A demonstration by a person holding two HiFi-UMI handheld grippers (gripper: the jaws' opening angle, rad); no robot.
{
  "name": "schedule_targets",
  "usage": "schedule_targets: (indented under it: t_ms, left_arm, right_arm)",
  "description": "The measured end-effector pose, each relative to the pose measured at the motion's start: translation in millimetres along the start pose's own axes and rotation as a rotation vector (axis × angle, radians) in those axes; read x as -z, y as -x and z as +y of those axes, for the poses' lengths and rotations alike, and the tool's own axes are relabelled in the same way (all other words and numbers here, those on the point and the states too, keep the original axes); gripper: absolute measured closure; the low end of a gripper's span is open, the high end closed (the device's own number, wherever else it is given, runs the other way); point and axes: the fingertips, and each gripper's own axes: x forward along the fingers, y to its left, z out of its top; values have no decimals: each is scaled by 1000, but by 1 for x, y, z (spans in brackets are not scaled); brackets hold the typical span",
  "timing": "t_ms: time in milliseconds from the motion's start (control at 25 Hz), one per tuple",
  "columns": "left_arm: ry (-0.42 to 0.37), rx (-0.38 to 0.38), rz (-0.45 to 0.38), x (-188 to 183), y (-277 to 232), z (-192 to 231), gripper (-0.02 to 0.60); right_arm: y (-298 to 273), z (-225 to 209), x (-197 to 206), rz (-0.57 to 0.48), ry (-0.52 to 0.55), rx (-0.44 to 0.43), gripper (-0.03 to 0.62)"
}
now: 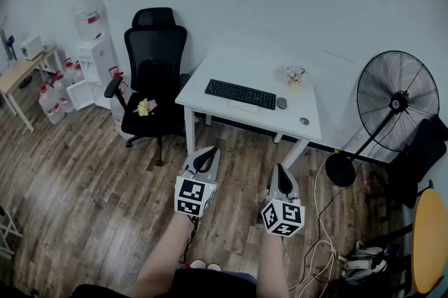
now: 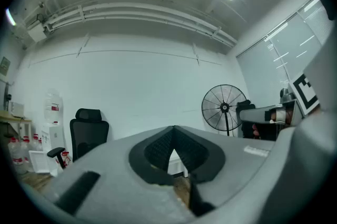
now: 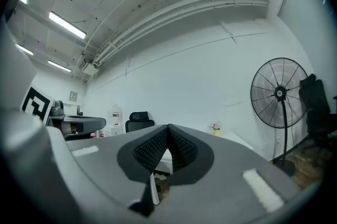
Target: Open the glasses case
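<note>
Grey left gripper (image 1: 205,155) and right gripper (image 1: 281,176): both pinched together at the tips, nothing between them, held over the floor (image 1: 98,185), well short of the desk (image 1: 231,69). Can't spot the case for sure. Pale bar (image 1: 243,106) beside keyboard (image 1: 240,94) may be it, too small to tell open or closed. Progress unreadable.

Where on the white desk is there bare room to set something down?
The desk is bare beyond the keyboard, on its far side, and along its front edge left of the small round object. It is tighter at right, around the mouse and flower pot.
</note>
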Motion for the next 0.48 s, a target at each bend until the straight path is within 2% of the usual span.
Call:
schedule_targets:
  t_ms: [480]
  left_arm:
    - [10,5,3,1,2,1,574]
  right_arm:
    - [0,5,-1,4,8,-5,588]
